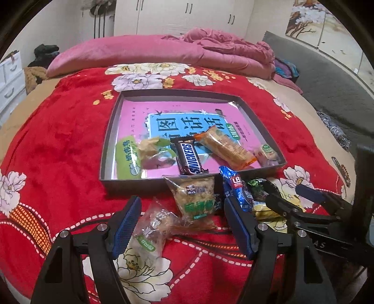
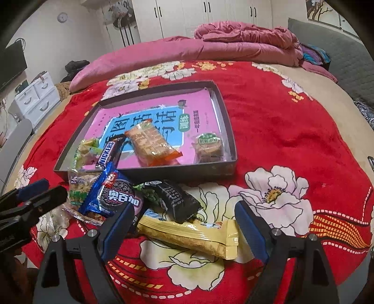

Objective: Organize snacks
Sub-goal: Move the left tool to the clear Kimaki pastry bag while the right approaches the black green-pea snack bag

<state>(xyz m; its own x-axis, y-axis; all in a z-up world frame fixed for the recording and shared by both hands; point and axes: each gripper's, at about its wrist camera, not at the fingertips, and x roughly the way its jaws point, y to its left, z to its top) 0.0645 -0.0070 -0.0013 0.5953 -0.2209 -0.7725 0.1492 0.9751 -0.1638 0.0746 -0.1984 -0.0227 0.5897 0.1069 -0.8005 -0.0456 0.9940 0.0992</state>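
Snacks are being gathered off the red blanket (image 2: pixel 292 117) into the shallow box (image 2: pixel 230 140).

The left gripper (image 1: pixel 181 224) is hovering agape and empty over a clear-wrapped snack (image 1: pixel 152 224), likely lining up its next pick. The right gripper (image 2: pixel 184 228) is gaping too, holding nothing, straddling the yellow packet (image 2: pixel 194 236). A Snickers bar (image 1: pixel 189 156) and an orange-wrapped cracker pack (image 1: pixel 224 147) are already lying in the box — its near wall is standing between the loose pile and the inside. A blue cookie pack (image 2: pixel 112 196) and black packet (image 2: pixel 177 198) are crowding close together.

Home bedroom: bed (image 1: pixel 70 131), wardrobe (image 1: pixel 177 16)
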